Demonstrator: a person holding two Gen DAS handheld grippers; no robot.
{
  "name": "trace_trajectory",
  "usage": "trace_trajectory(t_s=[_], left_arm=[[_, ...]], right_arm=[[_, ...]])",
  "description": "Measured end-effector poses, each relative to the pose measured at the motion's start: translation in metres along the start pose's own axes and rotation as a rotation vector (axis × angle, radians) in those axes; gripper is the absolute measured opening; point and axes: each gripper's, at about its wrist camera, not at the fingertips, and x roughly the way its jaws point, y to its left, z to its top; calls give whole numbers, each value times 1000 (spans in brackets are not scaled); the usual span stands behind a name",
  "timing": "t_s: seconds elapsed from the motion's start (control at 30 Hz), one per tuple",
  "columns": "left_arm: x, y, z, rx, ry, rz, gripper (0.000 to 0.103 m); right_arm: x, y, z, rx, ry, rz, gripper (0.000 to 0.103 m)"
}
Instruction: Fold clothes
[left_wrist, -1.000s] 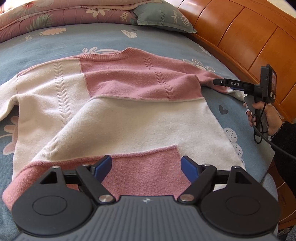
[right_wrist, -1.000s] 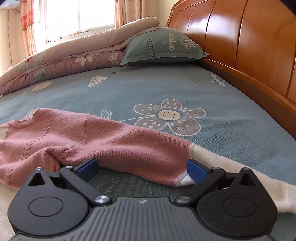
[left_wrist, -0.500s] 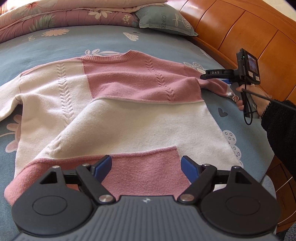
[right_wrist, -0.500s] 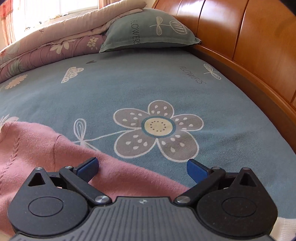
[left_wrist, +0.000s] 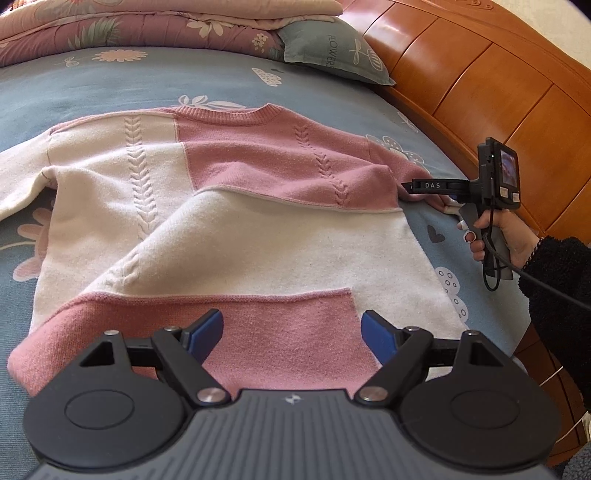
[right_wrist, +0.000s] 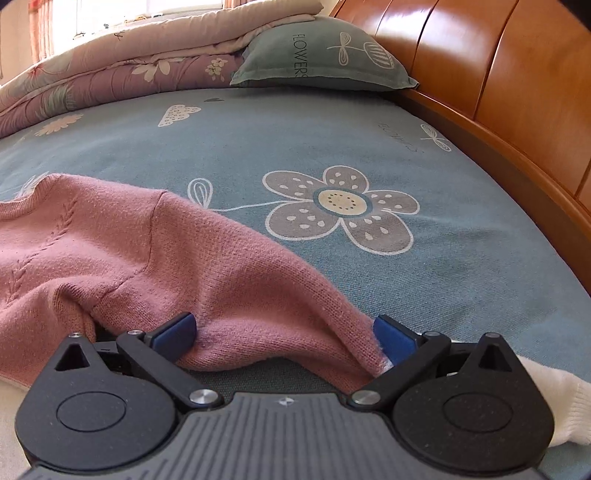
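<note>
Bed with a sweater spread across its blue-grey sheet

The bed (left_wrist: 229, 79) wears a blue-grey sheet printed with flowers, clouds and small hearts, and a glossy orange-brown wooden headboard (left_wrist: 491, 96) runs along its right side. A pink and cream cable-knit sweater (left_wrist: 236, 221) lies flat on the sheet, neckline towards the far end, one cream sleeve stretched off to the left and the pink sleeve reaching right towards the headboard. At the far end a grey-green pillow (right_wrist: 325, 55) printed "FLOWERS" rests by the headboard, touching a folded floral quilt (right_wrist: 122, 74), probably two layers, pink over mauve.
</note>
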Motion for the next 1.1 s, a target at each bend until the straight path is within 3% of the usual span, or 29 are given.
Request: trace_trajectory(t_s=[0.13, 0.27, 0.3, 0.47, 0.6, 0.67, 0.7, 0.83, 0.9, 1.0, 1.1], left_arm=[[-16, 19, 26, 71, -48, 37, 82], [-7, 48, 68, 121, -89, 62, 84], [2, 57, 82, 120, -97, 39, 84], [54, 99, 135, 116, -89, -63, 84], [99, 125, 138, 31, 24, -69, 84], [107, 134, 130, -56, 76, -77, 84], [104, 132, 127, -54, 78, -80, 85], [105, 128, 139, -83, 213, -56, 86], [107, 127, 150, -105, 285, -38, 86], [101, 123, 171, -127, 346, -28, 86], [87, 119, 195, -121, 346, -37, 86]], right_arm=[[-29, 17, 18, -35, -62, 7, 103], [-52, 64, 43, -193, -146, 207, 103], [-52, 79, 49, -240, -152, 266, 103], [-20, 154, 73, -373, -79, 545, 103], [11, 205, 74, -427, 55, 703, 103], [23, 216, 69, -446, 141, 702, 103], [22, 217, 62, -462, 140, 697, 103], [17, 216, 55, -537, 131, 690, 103], [17, 218, 61, -568, 186, 672, 103], [18, 211, 80, -489, 322, 672, 103], [20, 185, 103, -323, 414, 725, 103]])
